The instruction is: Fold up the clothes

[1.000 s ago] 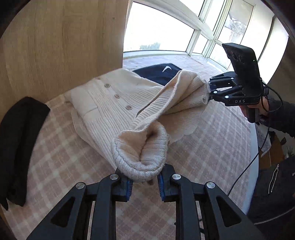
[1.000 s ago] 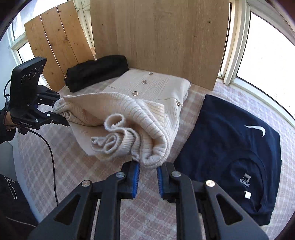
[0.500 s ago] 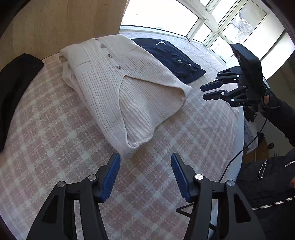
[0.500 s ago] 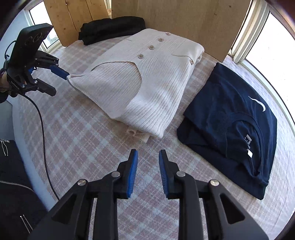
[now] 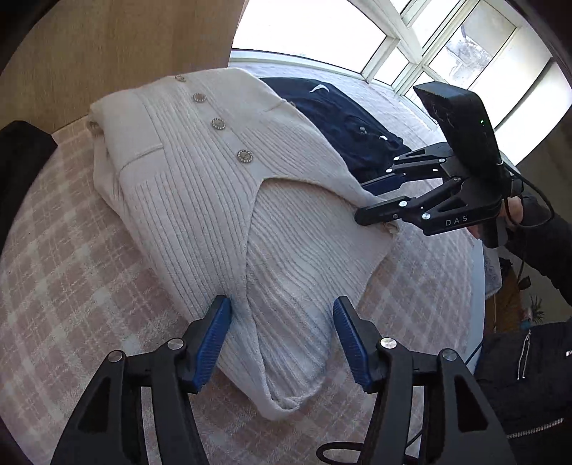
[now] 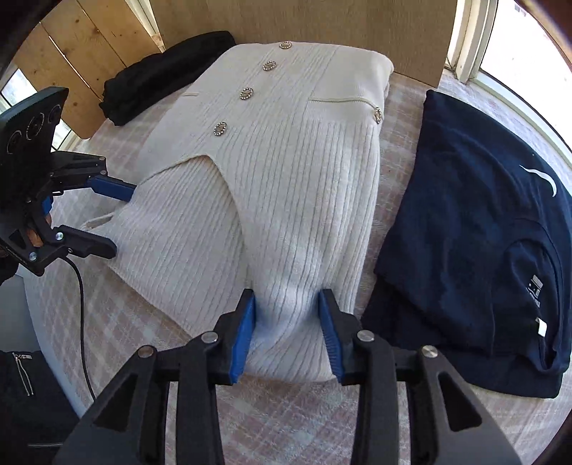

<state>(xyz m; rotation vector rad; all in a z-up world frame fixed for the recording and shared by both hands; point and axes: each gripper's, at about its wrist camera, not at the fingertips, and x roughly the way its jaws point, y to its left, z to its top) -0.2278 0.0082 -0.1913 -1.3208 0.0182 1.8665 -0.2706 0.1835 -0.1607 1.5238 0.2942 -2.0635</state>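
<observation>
A cream ribbed cardigan [image 5: 200,186] [image 6: 286,161] with sparkly buttons lies folded flat on the pink checked cloth [image 5: 71,286]. My left gripper [image 5: 282,339] [image 6: 119,221] straddles the near folded corner. Its jaws are opening, with knit between the blue pads and nothing clamped. My right gripper [image 6: 287,336] [image 5: 368,200] is down over the opposite edge of the fold. Its jaws are opening too, and a ridge of the cardigan bulges between its pads [image 6: 245,336] without being gripped.
A folded navy T-shirt [image 6: 464,214] [image 5: 339,118] lies right beside the cardigan. A black garment [image 6: 161,75] sits at the back by the wooden panel [image 6: 321,21]. Windows line the far side. A cable [image 6: 80,307] hangs past the table's rounded edge, near a person's black jacket [image 5: 518,375].
A second ago both grippers held the cardigan's folded part raised. They let it fall flat, drew back, and have now come down over its two edges with wider jaws.
</observation>
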